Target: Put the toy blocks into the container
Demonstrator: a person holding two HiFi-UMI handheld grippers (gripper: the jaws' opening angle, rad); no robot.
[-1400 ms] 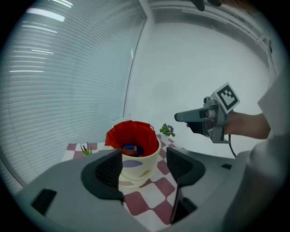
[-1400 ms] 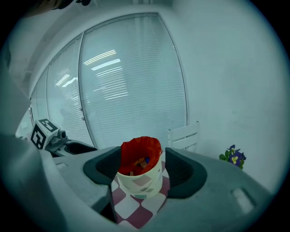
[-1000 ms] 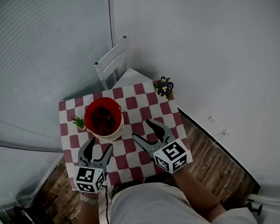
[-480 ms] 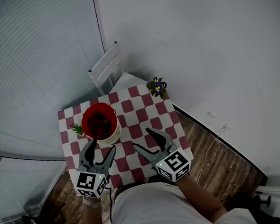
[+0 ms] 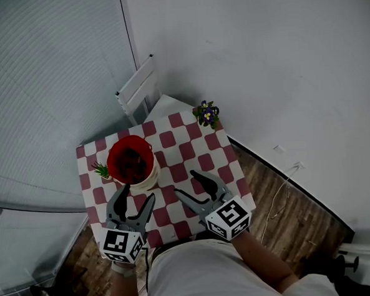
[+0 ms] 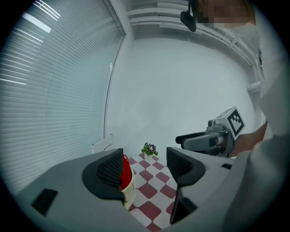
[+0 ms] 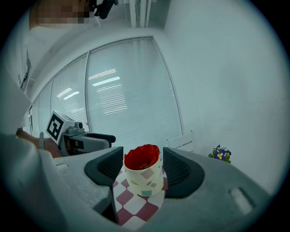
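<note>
Over the near edge of a red-and-white checked table (image 5: 197, 146), the left gripper (image 5: 136, 194) and right gripper (image 5: 187, 183) hover with jaws apart and nothing between them; the right's have just been closing a little. The red-lined container (image 5: 131, 161) stands at the table's 10 o'clock, its contents too dim to tell.
</note>
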